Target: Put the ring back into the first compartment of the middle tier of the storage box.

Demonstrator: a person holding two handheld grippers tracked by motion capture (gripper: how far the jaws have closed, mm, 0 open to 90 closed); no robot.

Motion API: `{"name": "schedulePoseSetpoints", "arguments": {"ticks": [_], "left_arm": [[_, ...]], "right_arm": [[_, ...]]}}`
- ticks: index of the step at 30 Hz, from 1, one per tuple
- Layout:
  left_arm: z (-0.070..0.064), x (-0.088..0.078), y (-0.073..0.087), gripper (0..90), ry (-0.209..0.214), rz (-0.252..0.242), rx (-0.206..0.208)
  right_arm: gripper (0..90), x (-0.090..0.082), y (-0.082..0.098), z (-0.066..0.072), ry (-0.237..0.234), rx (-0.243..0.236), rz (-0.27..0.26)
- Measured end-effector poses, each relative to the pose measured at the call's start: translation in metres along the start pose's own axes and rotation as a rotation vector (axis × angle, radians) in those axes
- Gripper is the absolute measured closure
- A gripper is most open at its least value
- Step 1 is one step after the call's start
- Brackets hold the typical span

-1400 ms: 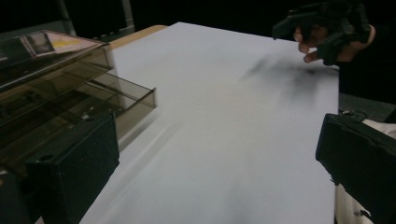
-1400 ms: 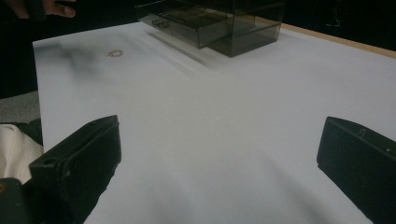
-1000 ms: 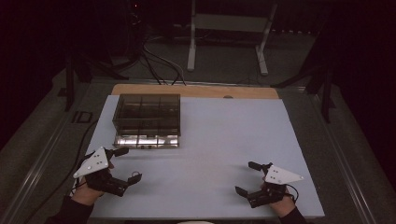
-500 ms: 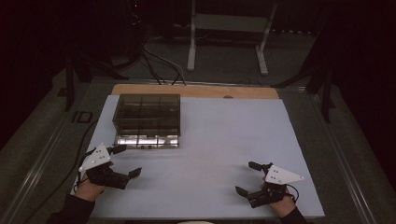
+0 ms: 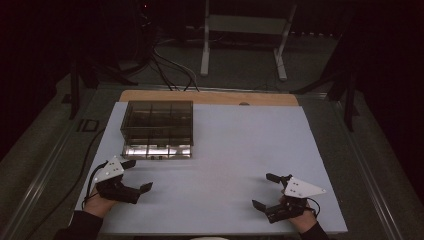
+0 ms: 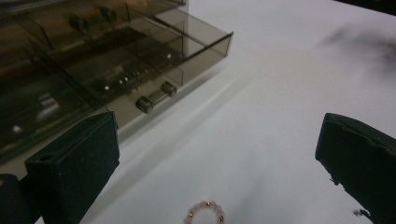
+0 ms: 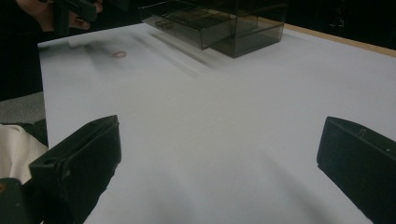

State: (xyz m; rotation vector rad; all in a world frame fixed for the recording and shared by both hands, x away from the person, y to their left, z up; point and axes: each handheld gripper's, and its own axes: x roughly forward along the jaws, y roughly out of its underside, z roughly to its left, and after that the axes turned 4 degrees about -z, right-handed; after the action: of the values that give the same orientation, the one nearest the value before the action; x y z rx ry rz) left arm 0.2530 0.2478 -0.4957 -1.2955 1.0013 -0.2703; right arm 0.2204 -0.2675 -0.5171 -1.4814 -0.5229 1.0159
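Note:
A smoky see-through drawer box (image 5: 157, 122) stands at the table's back left, with its bottom drawer (image 5: 158, 150) pulled out toward me. My left gripper (image 5: 138, 174) hovers open just in front of that drawer. In the left gripper view the wide-apart jaws frame a small pink bead ring (image 6: 205, 213) that lies on the white table, with the drawer's handle (image 6: 156, 96) beyond it. My right gripper (image 5: 263, 190) is open and empty near the front right. Its view takes in the box (image 7: 219, 21), the bead ring (image 7: 118, 54) and the other hand (image 7: 44, 11) far off.
A white sheet (image 5: 235, 150) covers the table, and a wooden strip (image 5: 210, 96) shows along its far edge. Cables (image 5: 170, 65) and a metal stand (image 5: 245, 30) lie on the dark floor behind. A cable (image 5: 87, 160) runs off the left side.
My left gripper has shifted a little forward and to the right, closer to the open drawer. The right gripper has stayed put.

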Motion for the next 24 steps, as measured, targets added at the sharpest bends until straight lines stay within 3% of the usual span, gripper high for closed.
{"name": "schedulePoseSetpoints", "arguments": {"ticks": [6,11,13,19,24], "left_arm": [[0.001,0.002,0.004,1.1,-0.028,0.021,-0.03],[0.0,0.008,0.011,1.1,-0.086,0.115,-0.029],[0.001,0.009,0.013,1.2,-0.078,0.136,-0.048],[0.0,0.012,0.014,1.1,-0.108,0.154,-0.049],[0.001,0.013,0.015,5.5,-0.128,0.23,-0.065]], "right_arm": [[0.0,0.0,0.0,0.0,0.001,-0.001,0.001],[0.0,0.0,0.0,0.0,0.002,-0.002,-0.001],[0.0,0.0,0.0,0.0,0.002,-0.003,-0.001],[0.0,0.0,0.0,0.0,0.003,-0.003,-0.001],[0.0,0.0,0.0,0.0,0.001,-0.001,0.003]]}}
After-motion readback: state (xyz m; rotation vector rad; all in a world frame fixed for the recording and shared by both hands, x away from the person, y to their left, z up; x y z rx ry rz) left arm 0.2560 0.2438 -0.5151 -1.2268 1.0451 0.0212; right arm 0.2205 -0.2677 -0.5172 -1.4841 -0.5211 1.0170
